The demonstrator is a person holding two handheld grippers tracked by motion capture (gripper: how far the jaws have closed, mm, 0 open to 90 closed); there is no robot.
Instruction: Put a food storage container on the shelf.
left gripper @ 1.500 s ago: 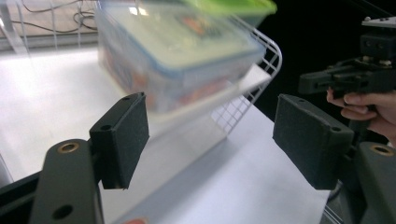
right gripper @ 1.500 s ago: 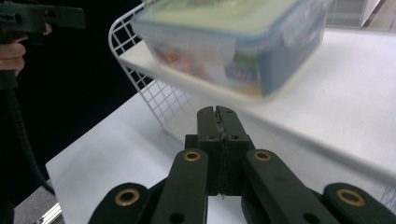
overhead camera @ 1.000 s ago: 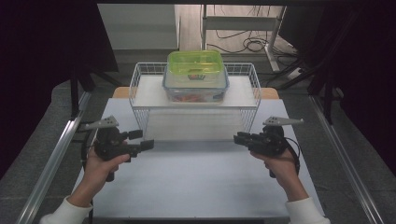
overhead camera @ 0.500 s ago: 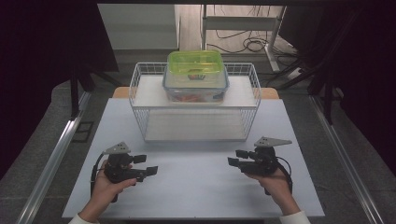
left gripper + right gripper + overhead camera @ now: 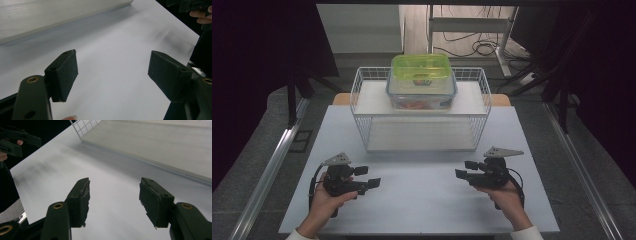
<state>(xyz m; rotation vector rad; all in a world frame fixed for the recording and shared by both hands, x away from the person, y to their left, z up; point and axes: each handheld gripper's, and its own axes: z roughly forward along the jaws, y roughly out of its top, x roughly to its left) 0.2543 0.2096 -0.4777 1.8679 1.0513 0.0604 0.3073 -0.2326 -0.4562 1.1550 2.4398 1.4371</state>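
Left gripper (image 5: 364, 177) low over the white tabletop (image 5: 422, 200), black jaws spread, nothing between them. Right gripper (image 5: 466, 170) likewise low, jaws parted and empty; they have just been opening.

Clear plastic food box with a lime-green lid (image 5: 421, 80) sits well apart, on the pale board inside the white wire basket (image 5: 422, 135) at the table's far side.

Risk, as I judge it: the basket's near wall stands between the grippers and the box. A level reach could snag the wires or shove the basket; a one-sided pinch on the smooth lid could tilt or drop the box.
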